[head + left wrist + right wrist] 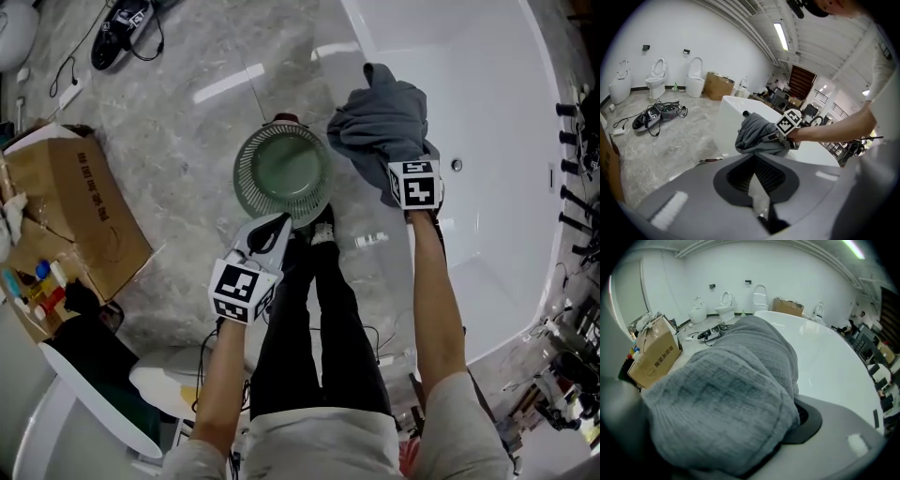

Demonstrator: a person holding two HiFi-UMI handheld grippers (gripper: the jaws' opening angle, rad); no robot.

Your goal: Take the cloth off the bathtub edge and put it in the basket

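Closest to the camera, two bare forearms reach forward and down from short pale sleeves, either side of legs in black trousers. Left arm is bent inward, its hand carrying the left gripper point(277, 228) low over the floor point(178, 122); the jaws taper together to a closed point with nothing between them, aimed at the basket's near rim. Right arm runs straighter and further out, and the right gripper point(401, 167) points at the tub edge. Its jaws are clamped on the cloth point(380, 117), which bunches over them and hides their tips; the right gripper view is nearly filled by its folds.

That cloth is grey, thick and soft, with a woven waffle-like grid and a stitched hem. It sits in a rumpled heap at the gripper's front, over the tub's rim, with one corner poking upward.

Just left of it, on the floor, stands the basket point(246, 178): round, pale green plastic, with a ribbed, slotted wall, near the tub's outer side but apart from the cloth.

Beyond lies the tub point(487, 112), glossy white, smooth and broadly curved. Polished grey marble-patterned stone covers the floor. Further left sits an open brown cardboard box point(80, 206), and far off black cables point(122, 28) lie tangled. White toilets point(725, 305) line the distant wall.
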